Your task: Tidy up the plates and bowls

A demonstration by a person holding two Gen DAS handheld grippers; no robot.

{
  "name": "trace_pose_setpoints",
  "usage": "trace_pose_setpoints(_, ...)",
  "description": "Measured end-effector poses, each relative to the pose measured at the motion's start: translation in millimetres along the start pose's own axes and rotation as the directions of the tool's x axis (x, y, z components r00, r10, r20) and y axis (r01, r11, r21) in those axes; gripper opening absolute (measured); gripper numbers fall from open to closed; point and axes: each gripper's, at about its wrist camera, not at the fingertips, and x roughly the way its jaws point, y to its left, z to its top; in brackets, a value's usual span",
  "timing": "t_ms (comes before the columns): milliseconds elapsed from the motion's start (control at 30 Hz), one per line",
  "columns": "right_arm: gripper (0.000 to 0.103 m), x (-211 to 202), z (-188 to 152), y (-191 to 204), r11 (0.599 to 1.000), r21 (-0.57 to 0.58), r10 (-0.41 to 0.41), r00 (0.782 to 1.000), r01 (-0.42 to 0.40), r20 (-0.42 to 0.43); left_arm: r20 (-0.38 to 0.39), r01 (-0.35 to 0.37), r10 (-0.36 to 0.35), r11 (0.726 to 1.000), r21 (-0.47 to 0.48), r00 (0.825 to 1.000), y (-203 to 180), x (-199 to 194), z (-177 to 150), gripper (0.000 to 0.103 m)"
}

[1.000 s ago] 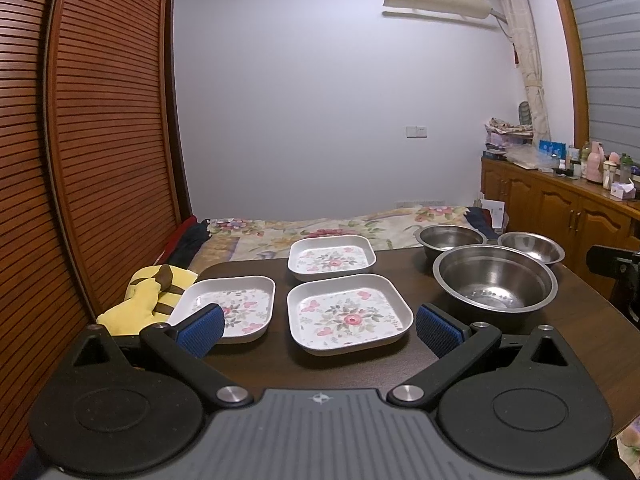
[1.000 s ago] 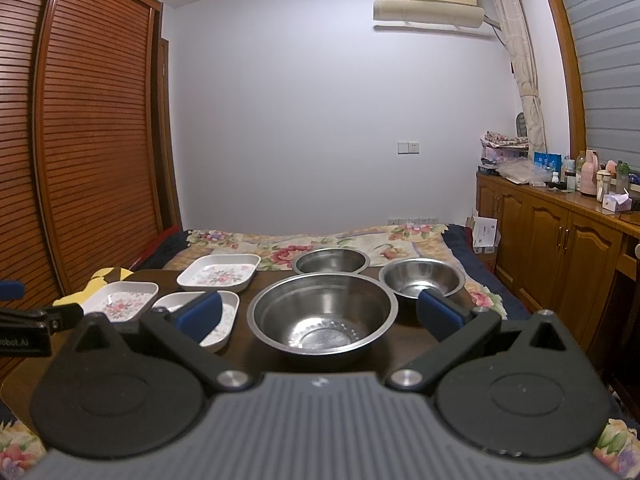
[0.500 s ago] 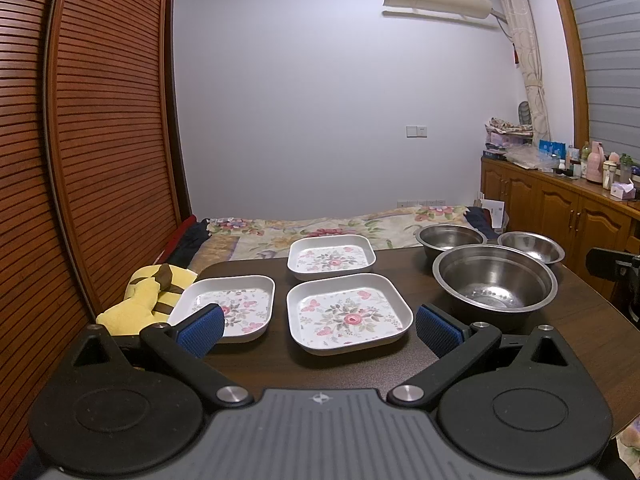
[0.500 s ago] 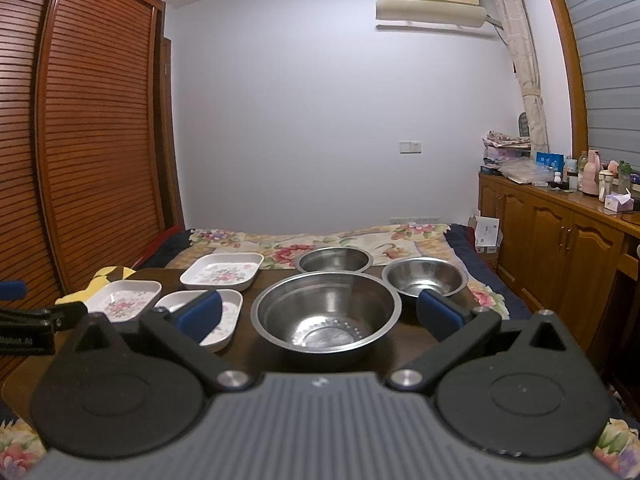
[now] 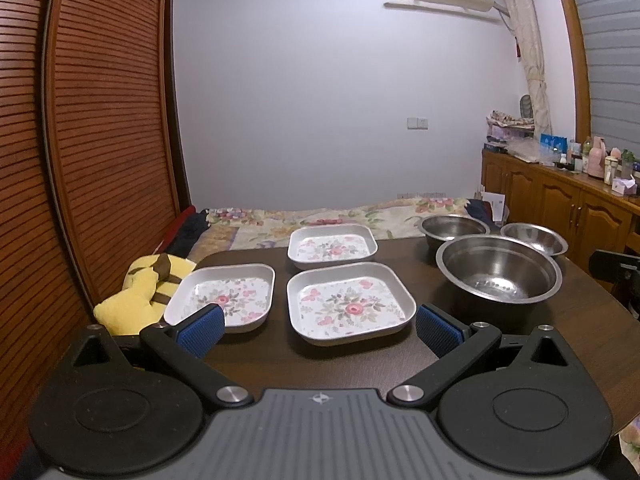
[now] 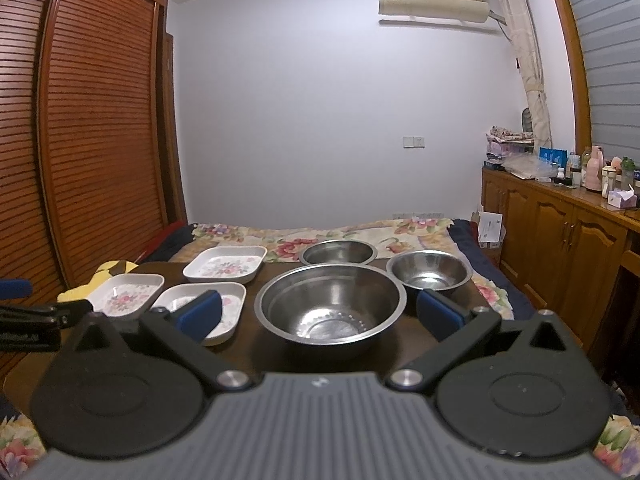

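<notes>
Three square floral plates lie on the dark table [image 5: 580, 320]: a near one [image 5: 349, 302], a left one [image 5: 224, 294] and a far one [image 5: 332, 245]. Three steel bowls stand to the right: a large one [image 6: 331, 304], a far one [image 6: 338, 251] and a small right one [image 6: 429, 274]. My left gripper [image 5: 318, 330] is open and empty, just in front of the near plate. My right gripper [image 6: 318, 314] is open and empty, in front of the large bowl.
A yellow plush toy [image 5: 140, 288] lies at the table's left edge. A bed with a floral cover [image 5: 320, 218] is behind the table. A slatted wooden wardrobe [image 5: 100, 140] stands at left, wooden cabinets [image 6: 560, 232] with bottles at right.
The right gripper has shifted slightly left and a little forward toward the large bowl. The left gripper has barely moved. Nothing on the table moved.
</notes>
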Motion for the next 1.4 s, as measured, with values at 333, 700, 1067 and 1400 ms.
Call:
trace_pose_setpoints(333,0.103,15,-12,11,0.997,-0.006,0.071,0.996,-0.072,-0.051,-0.108,0.022,-0.024,1.000,-0.021,0.994,11,29,-15,0.103)
trace_pose_setpoints(700,0.103,34,-13,32,0.987,-0.031,0.152,0.984,-0.156,-0.092,-0.159,0.011,-0.018,0.999,-0.047,0.987,35,48,-22,0.103)
trace_pose_setpoints(1067,0.103,67,-7,60,0.967,-0.071,0.235,0.965,-0.245,-0.120,-0.148,0.023,-0.027,0.999,-0.034,0.989,57,61,-18,0.103)
trace_pose_setpoints(1400,0.081,103,1,82,0.947,-0.100,0.287,0.944,-0.306,-0.163,-0.155,0.040,-0.046,0.998,-0.044,0.987,79,103,3,0.103)
